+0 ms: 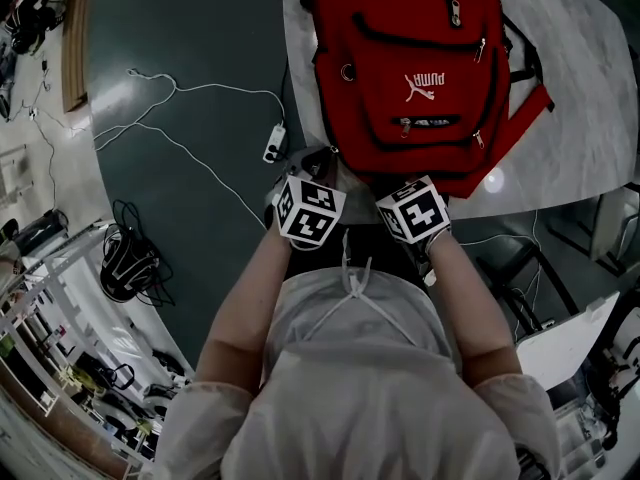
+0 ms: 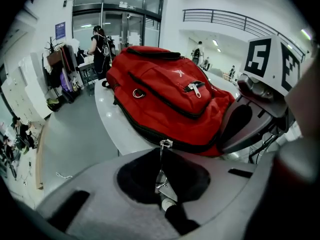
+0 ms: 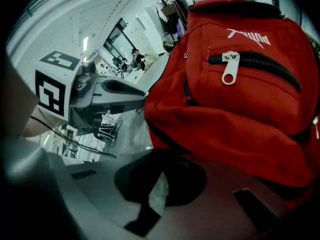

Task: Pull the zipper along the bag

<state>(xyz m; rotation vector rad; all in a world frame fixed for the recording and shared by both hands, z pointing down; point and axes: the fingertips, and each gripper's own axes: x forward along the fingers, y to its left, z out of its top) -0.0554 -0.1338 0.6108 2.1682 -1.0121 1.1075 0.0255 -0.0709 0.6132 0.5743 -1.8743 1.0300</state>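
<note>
A red backpack (image 1: 410, 68) lies on a pale marble table (image 1: 590, 88), its bottom end towards me. My left gripper (image 1: 318, 163) is at the bag's near left corner. In the left gripper view the jaws (image 2: 162, 181) are shut on the metal zipper pull (image 2: 160, 176). The pull hangs from the slider (image 2: 165, 144) on the bag's (image 2: 170, 99) black main zipper. My right gripper (image 1: 405, 190) is at the bag's bottom edge. In its own view the tips (image 3: 159, 184) press against the red fabric (image 3: 240, 109). A narrow pale slit shows between the jaws, and any pinch on the fabric is hidden.
The table's rounded edge (image 2: 107, 114) runs just under the bag. On the dark floor to the left lie a power strip (image 1: 274, 143), white cables and a black cable coil (image 1: 125, 263). A person (image 2: 97, 39) stands far behind the table. A white board (image 1: 560, 343) is at my right.
</note>
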